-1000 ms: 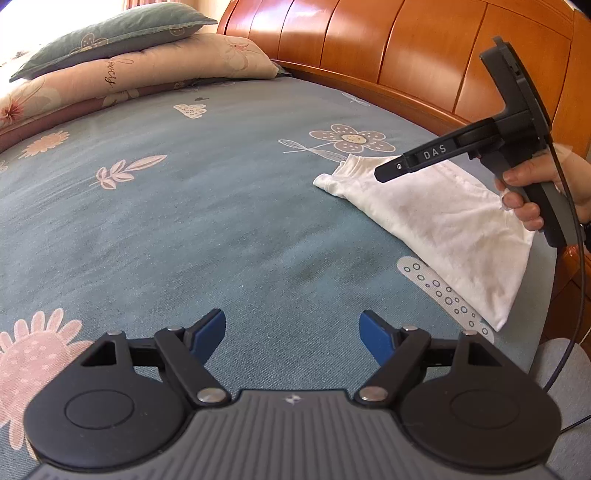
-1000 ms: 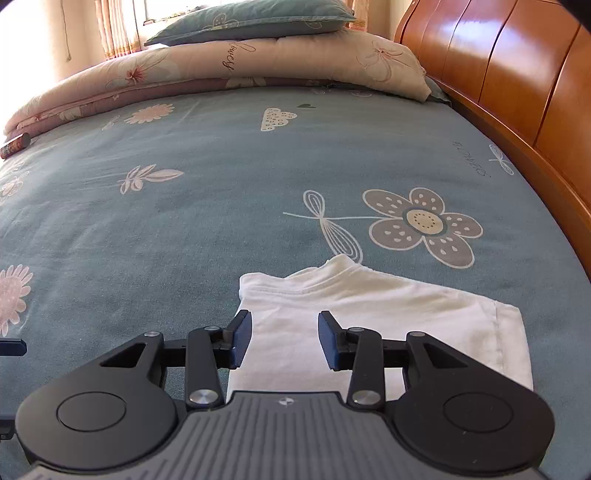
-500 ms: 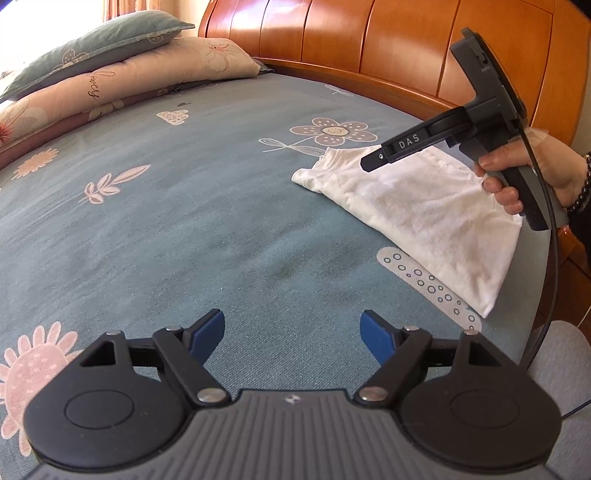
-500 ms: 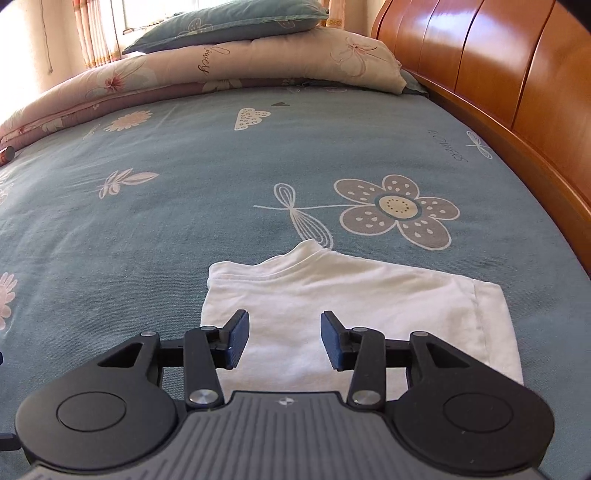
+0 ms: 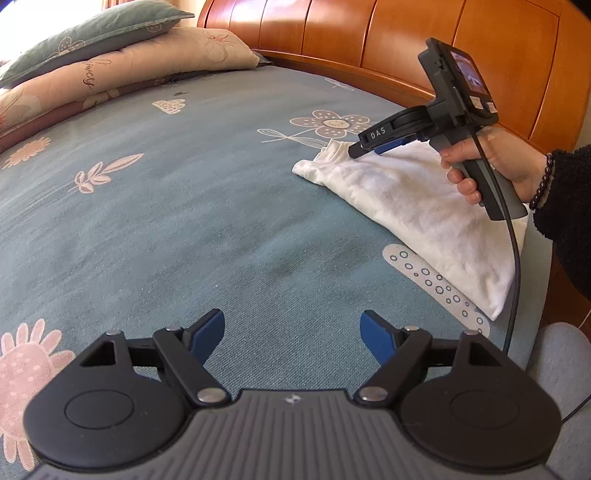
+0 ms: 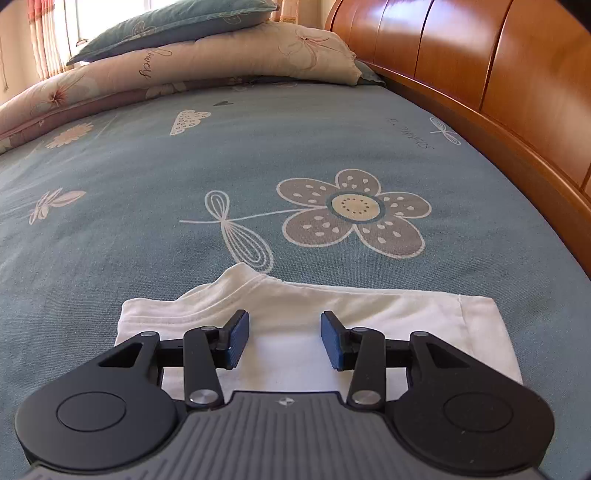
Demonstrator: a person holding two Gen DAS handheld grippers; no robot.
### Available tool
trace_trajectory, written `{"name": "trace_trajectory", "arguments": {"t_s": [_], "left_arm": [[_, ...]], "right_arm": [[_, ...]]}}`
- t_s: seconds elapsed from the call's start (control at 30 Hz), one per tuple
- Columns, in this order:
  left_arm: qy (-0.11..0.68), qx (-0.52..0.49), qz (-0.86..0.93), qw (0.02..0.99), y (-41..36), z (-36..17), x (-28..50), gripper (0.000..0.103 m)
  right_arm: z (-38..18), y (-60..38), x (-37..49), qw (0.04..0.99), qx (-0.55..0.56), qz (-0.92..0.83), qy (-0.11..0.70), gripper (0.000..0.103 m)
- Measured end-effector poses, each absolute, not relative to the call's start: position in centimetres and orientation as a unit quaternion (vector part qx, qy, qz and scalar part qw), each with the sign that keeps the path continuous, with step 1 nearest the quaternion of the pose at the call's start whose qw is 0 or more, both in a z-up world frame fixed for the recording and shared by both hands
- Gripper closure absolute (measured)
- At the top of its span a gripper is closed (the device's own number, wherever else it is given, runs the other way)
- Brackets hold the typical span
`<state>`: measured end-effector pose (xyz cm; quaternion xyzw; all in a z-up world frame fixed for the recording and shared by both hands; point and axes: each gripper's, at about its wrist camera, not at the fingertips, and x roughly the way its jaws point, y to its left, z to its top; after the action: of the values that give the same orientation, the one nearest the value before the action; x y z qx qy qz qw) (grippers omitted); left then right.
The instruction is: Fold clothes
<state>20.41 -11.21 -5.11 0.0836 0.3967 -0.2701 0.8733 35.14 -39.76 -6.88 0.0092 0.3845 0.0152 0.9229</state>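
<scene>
I see the white cotton T-shirt [image 6: 314, 332], already doubled into a long flat rectangle, lying on the blue-grey floral bedsheet [image 5: 184, 221] near the bed's corner, just beside the curved orange-brown wooden headboard [image 5: 369, 33]. Its ribbed collar end points toward the big grey printed flower [image 6: 351, 210], and the hem end lies toward me.

My right gripper [image 6: 284, 339] hovers over the collar half of the shirt, its blue-padded jaws parted about halfway with nothing pinched between them; from the left wrist view it looks close to the cloth, though I cannot tell whether it touches. My left gripper [image 5: 293, 332] hangs over bare sheet well apart from the garment, jaws spread wide and empty.

I judge the shirt to be light, limp and thin: it will drape and sag the moment it is lifted, and the stacked layers may slide against each other. So I would take hold at an edge, not the middle: pinch all layers together at a collar-end corner with the right jaws, bring the left across to the other corner of that end, and carry that end over toward the hem.
</scene>
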Motion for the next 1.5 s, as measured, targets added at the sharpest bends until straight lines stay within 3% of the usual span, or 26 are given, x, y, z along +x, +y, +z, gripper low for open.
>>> {"name": "trace_trajectory", "arguments": {"t_s": [0.37,0.67,0.73,0.87,1.3,1.5], "left_arm": [[0.379,0.086,-0.257,0.885,-10.5,-4.3,19.7,0.022],[0.287,0.081,-0.247,0.922,-10.0,0.2,16.0,0.012],[0.269,0.082,-0.239,0.929,-10.2,1.2,15.0,0.01],[0.253,0.104,-0.232,0.933,-10.9,2.3,13.0,0.009],[0.25,0.079,-0.199,0.944,-11.4,2.5,8.8,0.003],[0.263,0.072,-0.202,0.941,-13.0,1.6,8.4,0.001]], "right_arm": [[-6.4,-40.5,36.6,0.917,0.037,-0.005,0.397,0.049],[5.8,-38.5,26.2,0.941,-0.017,0.062,0.332,0.013],[8.7,-37.9,23.0,0.951,-0.028,0.071,0.3,0.0],[12.1,-36.8,17.5,0.963,-0.033,0.08,0.257,0.0],[-0.1,-35.2,9.1,0.931,-0.014,-0.097,0.352,0.0],[-2.9,-35.0,5.2,0.918,0.058,-0.084,0.383,0.0]]}}
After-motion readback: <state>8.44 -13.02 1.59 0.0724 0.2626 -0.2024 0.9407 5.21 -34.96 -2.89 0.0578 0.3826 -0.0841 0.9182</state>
